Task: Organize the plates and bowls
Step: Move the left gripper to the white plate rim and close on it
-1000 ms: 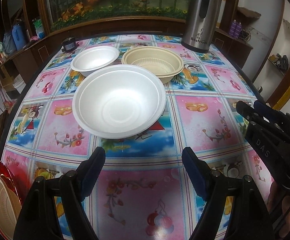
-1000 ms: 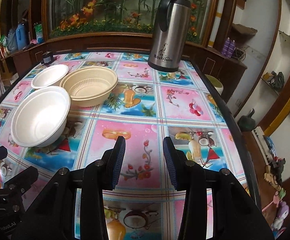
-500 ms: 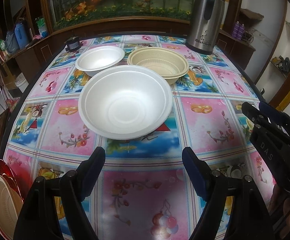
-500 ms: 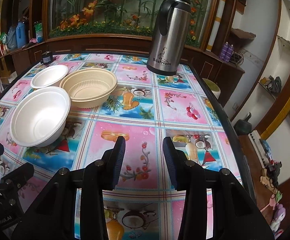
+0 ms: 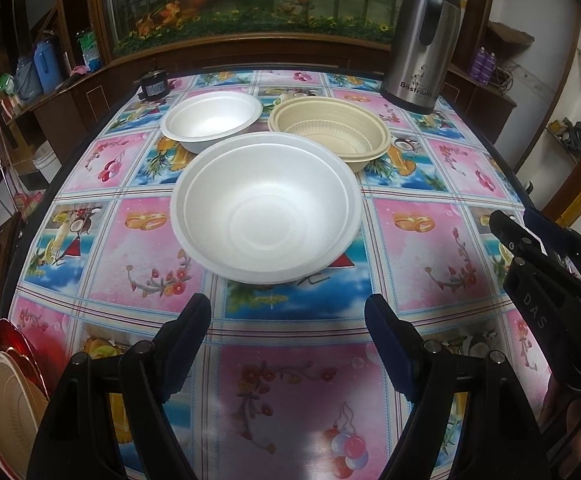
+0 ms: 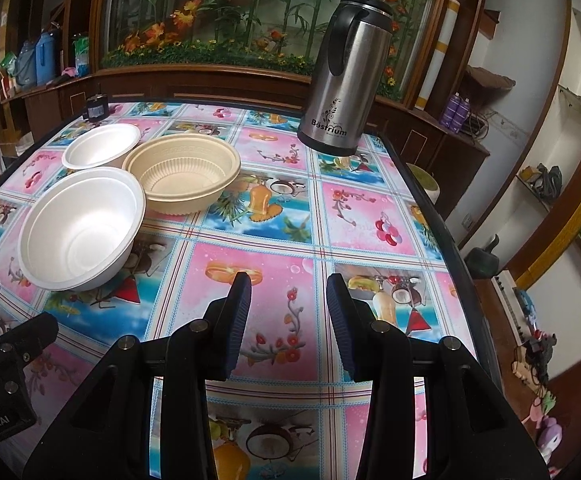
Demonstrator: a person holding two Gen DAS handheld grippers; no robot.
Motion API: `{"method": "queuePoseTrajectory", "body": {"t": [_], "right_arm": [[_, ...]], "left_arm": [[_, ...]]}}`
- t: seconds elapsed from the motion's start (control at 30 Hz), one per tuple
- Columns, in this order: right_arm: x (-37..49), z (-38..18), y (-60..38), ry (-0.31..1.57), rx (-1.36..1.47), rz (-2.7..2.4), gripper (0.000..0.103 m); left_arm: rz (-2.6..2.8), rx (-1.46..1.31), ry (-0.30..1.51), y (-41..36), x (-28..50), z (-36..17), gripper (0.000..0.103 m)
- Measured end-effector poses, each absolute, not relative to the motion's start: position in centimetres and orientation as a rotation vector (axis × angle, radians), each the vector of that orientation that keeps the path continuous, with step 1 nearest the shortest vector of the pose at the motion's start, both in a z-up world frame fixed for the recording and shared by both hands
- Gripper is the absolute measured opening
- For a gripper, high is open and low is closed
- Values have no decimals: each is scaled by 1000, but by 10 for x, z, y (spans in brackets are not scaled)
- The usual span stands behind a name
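A large white foam bowl [image 5: 266, 208] stands on the table in front of my left gripper [image 5: 288, 316], which is open and empty just short of its near rim. Behind it are a smaller white foam bowl [image 5: 212, 120] and a beige ribbed bowl [image 5: 330, 132]. A beige plate on a red plate [image 5: 6, 396] lies at the near left table edge. In the right wrist view the large white bowl [image 6: 82, 228], small white bowl [image 6: 102, 148] and beige bowl [image 6: 186, 176] sit far left. My right gripper [image 6: 288, 304] is open and empty over the tablecloth.
A steel thermos jug [image 5: 422, 40] stands at the back right of the table; it also shows in the right wrist view [image 6: 346, 76]. A small dark jar [image 5: 153, 84] is at the back left. The table [image 6: 370, 208] has a flowered cloth and dark edges.
Both views have shifted slightly; the large white bowl now sits a little more to the right in the left wrist view. Both grippers stay open and empty.
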State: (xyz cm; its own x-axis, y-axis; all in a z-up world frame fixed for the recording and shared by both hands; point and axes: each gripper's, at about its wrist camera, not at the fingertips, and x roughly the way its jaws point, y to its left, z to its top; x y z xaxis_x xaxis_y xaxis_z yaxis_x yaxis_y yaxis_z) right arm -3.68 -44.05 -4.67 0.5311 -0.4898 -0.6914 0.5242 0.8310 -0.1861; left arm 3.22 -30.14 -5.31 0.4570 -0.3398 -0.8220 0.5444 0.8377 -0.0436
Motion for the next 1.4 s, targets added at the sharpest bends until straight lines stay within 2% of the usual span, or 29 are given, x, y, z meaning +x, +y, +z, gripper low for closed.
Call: {"method": "queuePoseTrajectory", "body": {"t": [0.47,0.83,1.13,1.4], "right_arm": [[-25,-52,-436,843,21,-593,39],[6,-53,-453,825,350,-375,39],[49,-76,-445,869,453,-302,39],[54,-91,-461,868,534,-330,39]], "left_arm": [[-523,192,969,-280,51,-50,79],[-282,20,914,-225,108,-31,79],[-180,-5,925,-236,135,-50,79],[-125,0,932,-240,145,-63,79]]}}
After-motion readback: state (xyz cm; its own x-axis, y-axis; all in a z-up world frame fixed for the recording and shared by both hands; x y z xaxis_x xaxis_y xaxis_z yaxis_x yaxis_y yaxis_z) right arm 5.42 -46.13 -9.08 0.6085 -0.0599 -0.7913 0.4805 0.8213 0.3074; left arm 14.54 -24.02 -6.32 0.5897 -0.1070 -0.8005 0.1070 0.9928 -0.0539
